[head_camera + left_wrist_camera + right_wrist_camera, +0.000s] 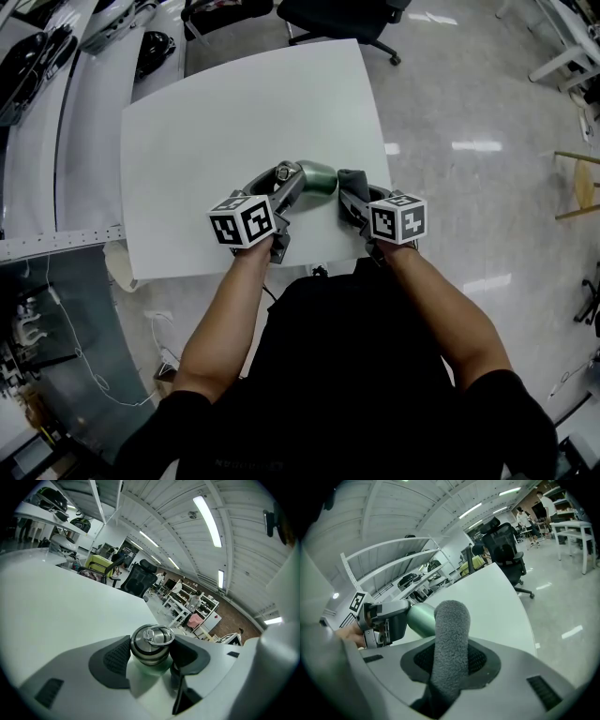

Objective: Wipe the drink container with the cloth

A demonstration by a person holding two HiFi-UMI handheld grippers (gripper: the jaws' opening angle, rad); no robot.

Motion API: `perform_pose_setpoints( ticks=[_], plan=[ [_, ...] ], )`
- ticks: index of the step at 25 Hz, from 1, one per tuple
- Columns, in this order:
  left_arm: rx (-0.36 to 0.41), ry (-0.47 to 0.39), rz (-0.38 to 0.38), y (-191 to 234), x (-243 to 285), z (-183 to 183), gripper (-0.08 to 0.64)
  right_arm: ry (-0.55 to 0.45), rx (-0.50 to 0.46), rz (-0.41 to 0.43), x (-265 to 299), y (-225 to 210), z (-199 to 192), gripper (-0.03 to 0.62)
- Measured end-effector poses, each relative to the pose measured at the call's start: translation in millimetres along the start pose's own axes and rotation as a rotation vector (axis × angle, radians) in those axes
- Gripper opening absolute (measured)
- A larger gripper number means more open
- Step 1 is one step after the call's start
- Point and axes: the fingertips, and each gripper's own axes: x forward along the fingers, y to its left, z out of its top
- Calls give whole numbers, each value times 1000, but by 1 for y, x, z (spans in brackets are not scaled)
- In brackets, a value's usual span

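- Holding the green metal drink bottle (319,178) above the white table's (234,103) near edge, the left gripper (152,656) clamps its steel-capped neck.
- Right gripper (450,662), above that same edge, pinches the grey fleecy cloth (451,625); press firmly, stroke lengthwise.

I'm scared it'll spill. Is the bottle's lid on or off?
On. The steel lid, ring on top, caps the bottle that the left tool grips.

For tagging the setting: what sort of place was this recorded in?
Probably an open-plan office or lab workroom: a white table, a black swivel chair on a polished floor, and white shelves holding gear.
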Motion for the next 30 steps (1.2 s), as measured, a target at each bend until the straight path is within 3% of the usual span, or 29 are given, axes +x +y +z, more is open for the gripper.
perform_pose_setpoints(
  ticks=[8,21,30],
  plan=[
    [77,16,-6,-5,-1,-3,262,-35,-11,-7,-18,6,12,107],
    [457,84,-30,-37,-7,-17,262,-160,-43,55,-72,44,40,107],
    [658,128,-29,-54,-7,-30,261,-171,-99,176,-83,71,59,107]
  ],
)
